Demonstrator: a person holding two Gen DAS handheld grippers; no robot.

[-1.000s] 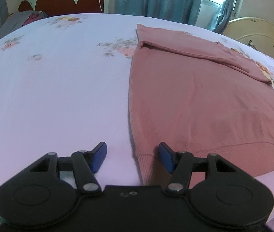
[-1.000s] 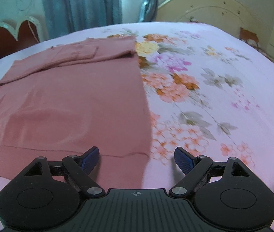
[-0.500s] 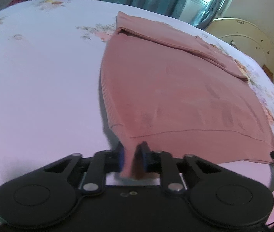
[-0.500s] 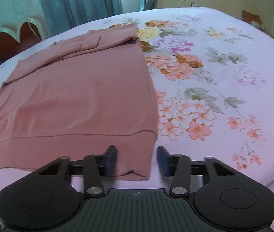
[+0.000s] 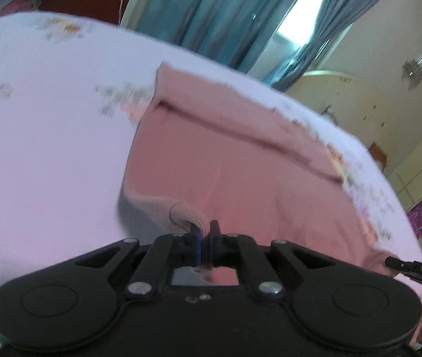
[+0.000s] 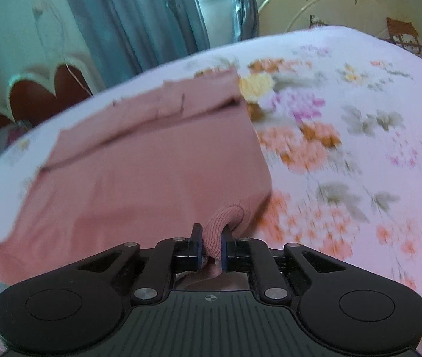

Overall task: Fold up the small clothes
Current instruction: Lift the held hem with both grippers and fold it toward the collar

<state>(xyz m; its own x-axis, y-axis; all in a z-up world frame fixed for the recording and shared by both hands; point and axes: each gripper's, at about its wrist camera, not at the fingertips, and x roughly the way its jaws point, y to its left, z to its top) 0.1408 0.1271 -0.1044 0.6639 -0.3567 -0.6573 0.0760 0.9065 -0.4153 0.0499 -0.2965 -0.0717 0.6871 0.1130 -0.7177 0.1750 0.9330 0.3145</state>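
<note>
Left claw [image 5: 204,239] clenched on the near left corner of the pink garment [image 5: 240,166]; the ribbed hem is bunched into a small loop just beyond the fingertips, and the corner hangs lifted above the bed [image 5: 47,148]. Right claw [image 6: 211,247] likewise clamped on the near right corner of the same garment [image 6: 151,178], a ribbed fold pinched between its blue pads [image 6: 199,248].

Garment position: spread flat over the middle of the floral bedsheet, its far end already folded over in a narrow band lying across the width. Left side edge runs straight away from the left claw, with a wide bare stretch of sheet beside it. Right side edge runs away from the right claw, bordered by open sheet printed with flowers [image 6: 315,145]. Between the two claws the near hem sags.

Surroundings: teal curtains [image 5: 211,12] and a bright window beyond the far edge of the bed; a scalloped headboard [image 6: 41,95] at the far left; a cream curved board [image 6: 345,3] at the far right.

Limits of view: both pictures are motion-blurred, so the floral print and garment seams are smeared. Each claw body hides the near edge of the bed. In the left wrist view the other claw's tip [image 5: 413,267] shows only as a dark fragment at the right margin.
</note>
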